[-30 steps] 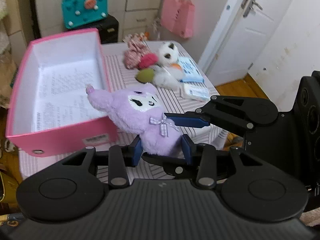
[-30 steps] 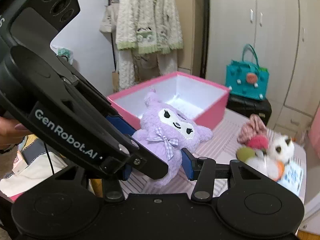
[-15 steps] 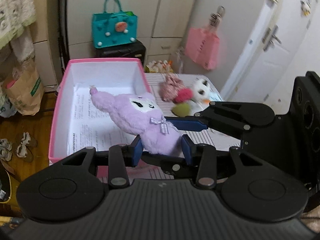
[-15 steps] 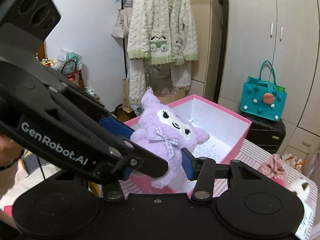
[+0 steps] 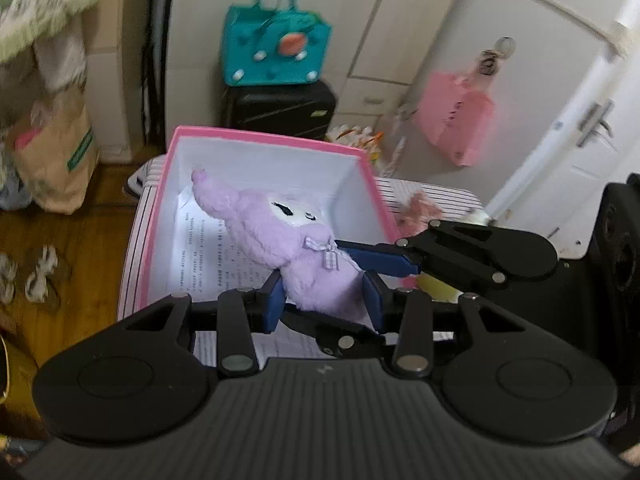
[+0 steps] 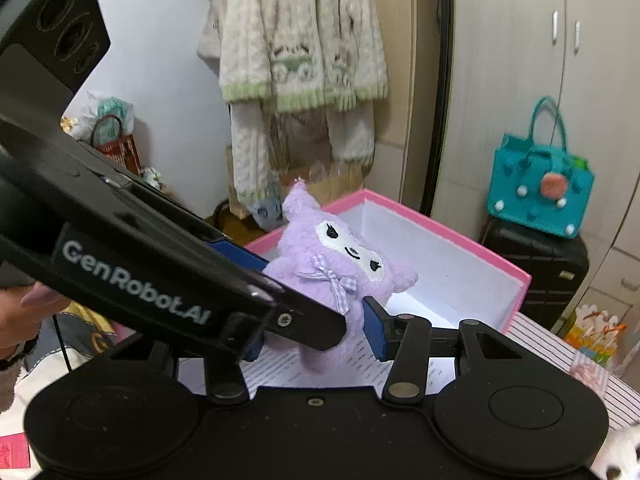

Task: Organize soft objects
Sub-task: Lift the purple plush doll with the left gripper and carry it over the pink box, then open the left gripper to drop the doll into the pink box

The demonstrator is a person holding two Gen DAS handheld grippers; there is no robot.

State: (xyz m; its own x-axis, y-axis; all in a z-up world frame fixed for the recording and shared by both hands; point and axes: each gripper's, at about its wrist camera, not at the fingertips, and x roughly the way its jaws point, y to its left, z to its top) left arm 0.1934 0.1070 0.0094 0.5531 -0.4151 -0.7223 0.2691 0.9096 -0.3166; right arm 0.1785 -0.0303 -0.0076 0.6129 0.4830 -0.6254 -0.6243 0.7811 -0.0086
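Right now both grippers clamp the purple plush toy [image 5: 296, 248] above the open pink box [image 5: 264, 138], mid-frame in both views. Left gripper [image 5: 324, 304]: blue fingers [image 5: 274, 304] pinch the toy's lower body. Right gripper [image 6: 320, 332] also squeezes it; its finger [image 6: 376, 332] presses the toy's side, w/ the left one crossing in front. Box sits on the striped counter [image 6: 560, 344]. Teal bag [image 5: 276, 48] on a black suitcase [image 5: 280, 108], upper centre of left view.

pink box [image 5: 368, 176] open-topped, interior mostly free above printed paper [image 5: 200, 248], pink walls ringing it
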